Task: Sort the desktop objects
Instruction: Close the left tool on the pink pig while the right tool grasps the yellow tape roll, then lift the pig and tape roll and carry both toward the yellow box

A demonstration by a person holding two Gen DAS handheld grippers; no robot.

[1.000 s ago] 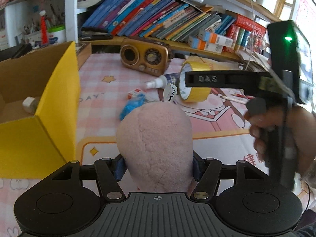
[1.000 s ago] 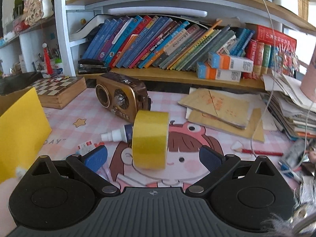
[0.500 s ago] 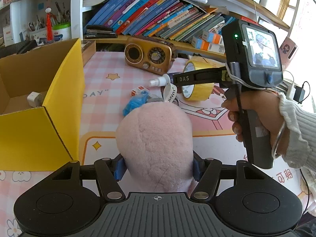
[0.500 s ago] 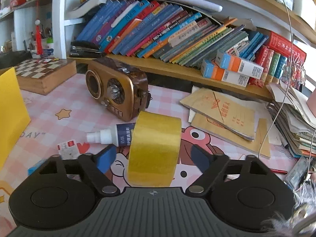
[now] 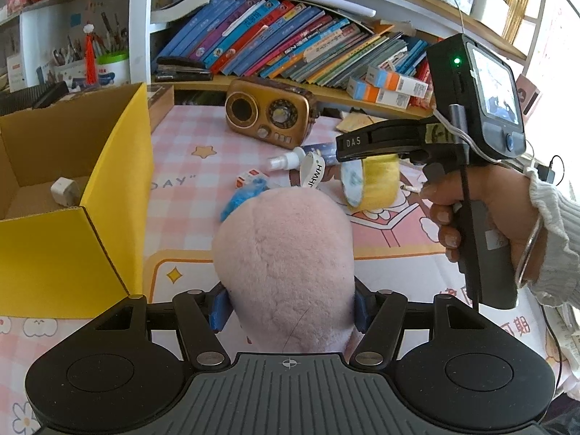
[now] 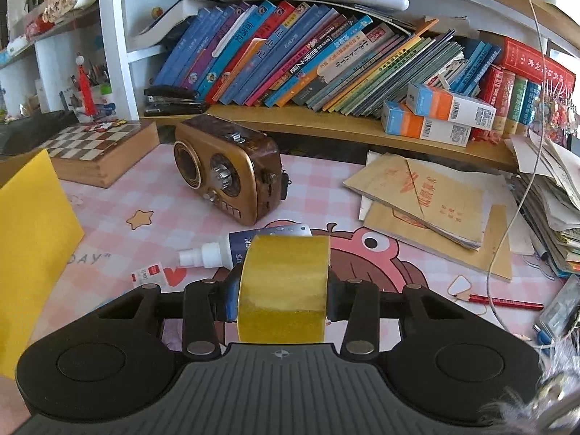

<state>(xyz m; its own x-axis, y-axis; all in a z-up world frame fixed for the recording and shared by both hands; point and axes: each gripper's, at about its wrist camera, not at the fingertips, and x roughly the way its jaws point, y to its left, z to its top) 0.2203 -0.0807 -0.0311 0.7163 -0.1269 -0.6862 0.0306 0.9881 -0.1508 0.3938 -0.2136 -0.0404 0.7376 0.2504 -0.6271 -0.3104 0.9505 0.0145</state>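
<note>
Desktop objects, two in hand. Item one: round pink plush toy (image 5: 284,264), bottom centre of the left wrist view, pinched at its sides by the left hand-held gripper (image 5: 288,306), held above the pink checked tabletop (image 5: 192,214).

Item two: yellow roll of adhesive tape (image 6: 284,286), lower centre of the right wrist view, standing on edge with its flat faces pressed between the blue pads of the right hand-held gripper (image 6: 279,299); whether it has cleared the tabletop cannot be told.

Receptacle: open yellow cardboard box (image 5: 119,166), left of the frame, a small white cube (image 5: 65,191) inside.

Loose nearby: white spray bottle (image 6: 239,248), brown retro radio (image 6: 232,174).

Handling note: likely next, carry each item over the box wall, well above its rim, and let go only once inside. The plush is soft; it may slip if squeezed lightly.
</note>
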